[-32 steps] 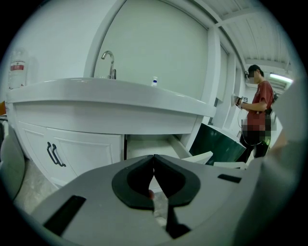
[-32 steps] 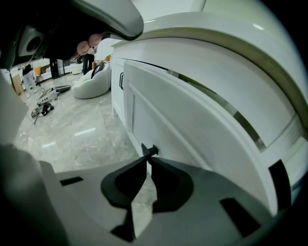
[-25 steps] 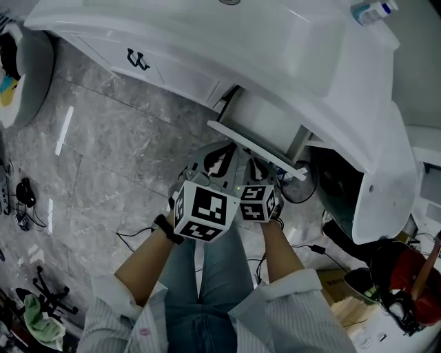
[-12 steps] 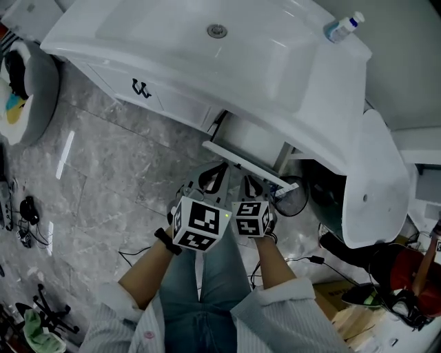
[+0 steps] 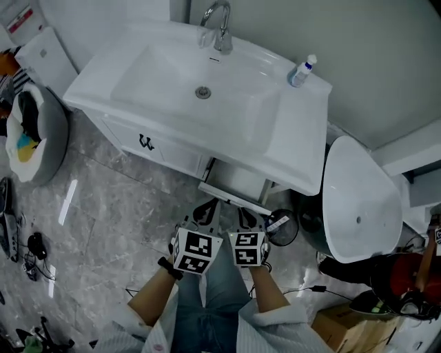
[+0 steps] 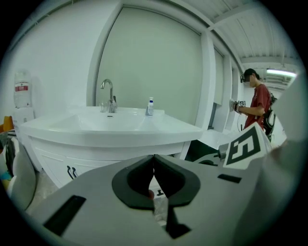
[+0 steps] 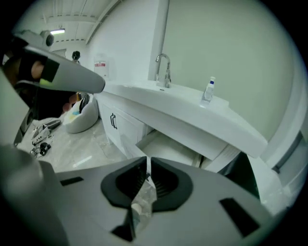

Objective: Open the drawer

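No words or numbers legible, square black-and-white coded markers on the left gripper's cube [image 5: 197, 252] and the right gripper's cube [image 5: 248, 248], red-and-white label on the wall box [image 5: 25, 18] at ten o'clock of the basin [image 5: 158, 83], too small to read, blue label on the bottle [image 5: 301, 71] at two o'clock, unreadable.

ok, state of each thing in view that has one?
drawer: open, pulled out.
cabinet doors: shut.
bottle: upright.
left gripper: jaws together, nothing held.
right gripper: jaws together, nothing held.
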A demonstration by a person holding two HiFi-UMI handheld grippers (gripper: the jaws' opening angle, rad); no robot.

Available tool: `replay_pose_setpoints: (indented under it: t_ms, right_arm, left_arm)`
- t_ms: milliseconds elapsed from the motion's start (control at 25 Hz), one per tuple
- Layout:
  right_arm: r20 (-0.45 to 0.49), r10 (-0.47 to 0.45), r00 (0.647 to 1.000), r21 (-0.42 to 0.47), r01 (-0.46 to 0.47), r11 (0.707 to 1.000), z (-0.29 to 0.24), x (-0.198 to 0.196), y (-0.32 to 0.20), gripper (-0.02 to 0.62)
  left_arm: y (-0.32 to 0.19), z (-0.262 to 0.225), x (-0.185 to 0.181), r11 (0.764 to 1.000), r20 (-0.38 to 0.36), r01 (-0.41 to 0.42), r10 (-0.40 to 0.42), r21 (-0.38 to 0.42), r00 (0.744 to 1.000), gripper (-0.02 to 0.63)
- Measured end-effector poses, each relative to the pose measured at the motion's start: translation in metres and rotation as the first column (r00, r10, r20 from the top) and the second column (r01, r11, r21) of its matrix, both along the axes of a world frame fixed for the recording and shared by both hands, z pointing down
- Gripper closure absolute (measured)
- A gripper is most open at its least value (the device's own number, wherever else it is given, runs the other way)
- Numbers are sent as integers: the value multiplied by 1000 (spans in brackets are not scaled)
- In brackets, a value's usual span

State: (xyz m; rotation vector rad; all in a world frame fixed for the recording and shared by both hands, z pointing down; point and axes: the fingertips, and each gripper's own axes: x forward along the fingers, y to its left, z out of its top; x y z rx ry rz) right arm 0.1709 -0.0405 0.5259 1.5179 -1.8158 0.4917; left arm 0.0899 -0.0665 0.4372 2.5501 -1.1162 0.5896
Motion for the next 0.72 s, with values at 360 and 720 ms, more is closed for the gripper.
replay_pose_setpoints:
  t_ms: [360,720]
  right_arm:
    - [196,6,980,105,-27,994,-87,-6,-10,560]
    - [373,-92,923,143,41,989,-185,-20,5,561]
  left_arm:
    - [7,-51,10,998,-20,41,-40,40,999,589]
    - [24,-124,8,991,-73,118,-113,65,991,589]
